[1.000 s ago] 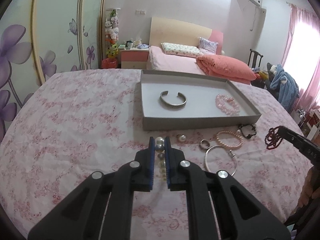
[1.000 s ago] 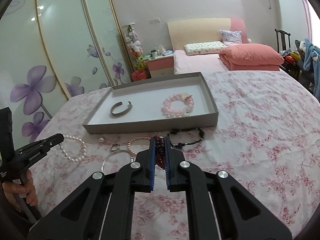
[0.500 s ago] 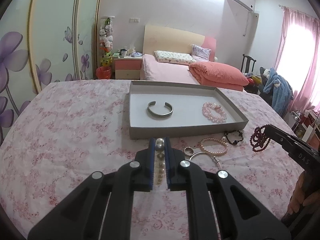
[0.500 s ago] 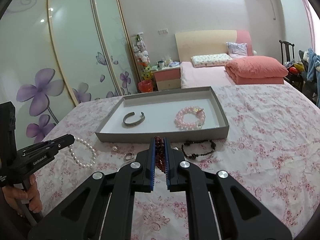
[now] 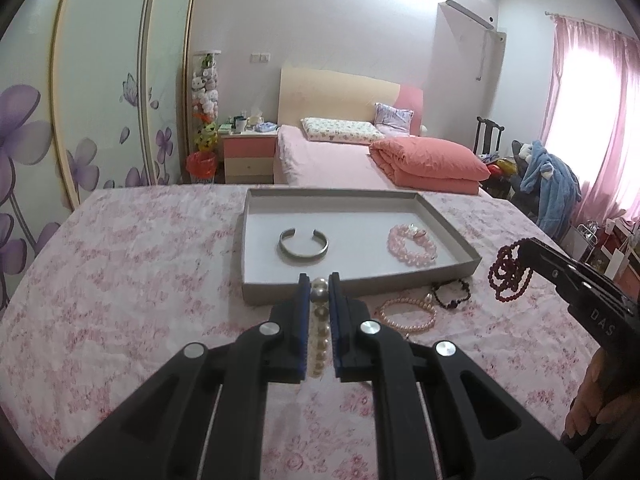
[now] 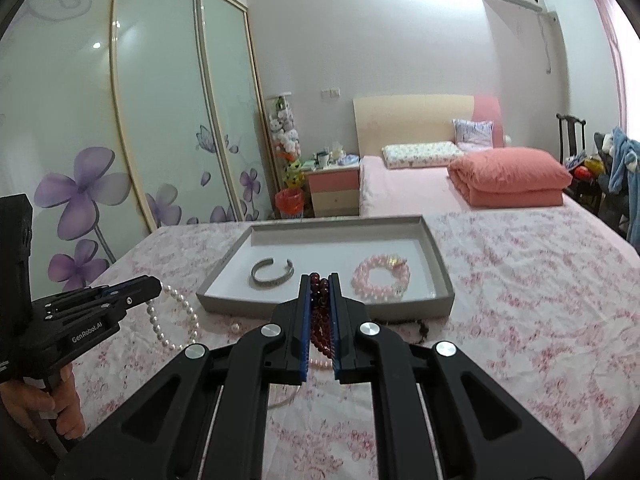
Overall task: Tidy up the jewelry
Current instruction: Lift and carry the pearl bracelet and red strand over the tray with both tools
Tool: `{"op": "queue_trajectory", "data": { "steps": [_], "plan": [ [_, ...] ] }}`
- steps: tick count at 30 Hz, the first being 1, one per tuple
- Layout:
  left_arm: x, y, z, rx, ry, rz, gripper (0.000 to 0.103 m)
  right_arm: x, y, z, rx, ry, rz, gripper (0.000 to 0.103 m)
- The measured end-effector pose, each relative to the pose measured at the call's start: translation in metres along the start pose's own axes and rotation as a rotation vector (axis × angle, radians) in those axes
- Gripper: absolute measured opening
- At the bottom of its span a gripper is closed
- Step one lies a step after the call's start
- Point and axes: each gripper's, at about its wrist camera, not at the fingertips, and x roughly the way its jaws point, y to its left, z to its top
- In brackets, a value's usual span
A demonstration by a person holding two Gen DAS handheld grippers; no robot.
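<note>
pink floral cloth [image 5: 120, 280] covers the tabletop, with a bed [image 5: 332, 164] and flower-painted wardrobe doors [image 6: 132, 132] seen behind it. a shallow grey tray [image 5: 448, 220] is set on the cloth; inside it a silver cuff bangle [image 5: 303, 242] lies to the left and a pink bead bracelet [image 5: 412, 245] to the right, well apart.

the left gripper [image 5: 319, 286] is held over the cloth just before the tray's near wall, its jaws closed on a white pearl strand [image 5: 318, 320] — in the right wrist view the strand [image 6: 172, 320] is seen hanging in a loop from the tips, its lowest part seemingly near the cloth. a hand is seen on the handle below.

the right gripper [image 6: 319, 280] is likewise shut, gripping a dark red bead strand [image 6: 320, 312]; from the left wrist view the beads [image 5: 510, 276] are seen dangling in coils clear of the cloth.

on the cloth between tray and grippers are left a pale pink pearl bracelet [image 5: 408, 314] and, just beside it, a black bead bracelet [image 5: 450, 294]. a single small pearl piece [image 6: 236, 326] lies near the tray's corner.
</note>
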Motion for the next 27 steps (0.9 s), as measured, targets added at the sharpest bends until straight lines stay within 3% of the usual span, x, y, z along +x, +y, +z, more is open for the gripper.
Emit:
{"op": "queue_trajectory", "data": {
  "steps": [6, 14, 27],
  "plan": [
    [0.001, -0.008, 0.024, 0.017, -0.054, 0.0, 0.01, 0.004, 0.003, 0.019, -0.024, -0.062, -0.03, 0.009],
    [0.031, -0.009, 0.06, 0.008, -0.078, 0.023, 0.01, 0.034, -0.007, 0.045, -0.01, -0.123, -0.06, 0.009],
    [0.095, -0.006, 0.089, 0.006, -0.041, 0.042, 0.01, 0.1, -0.028, 0.058, 0.047, -0.061, -0.049, 0.009]
  ]
}}
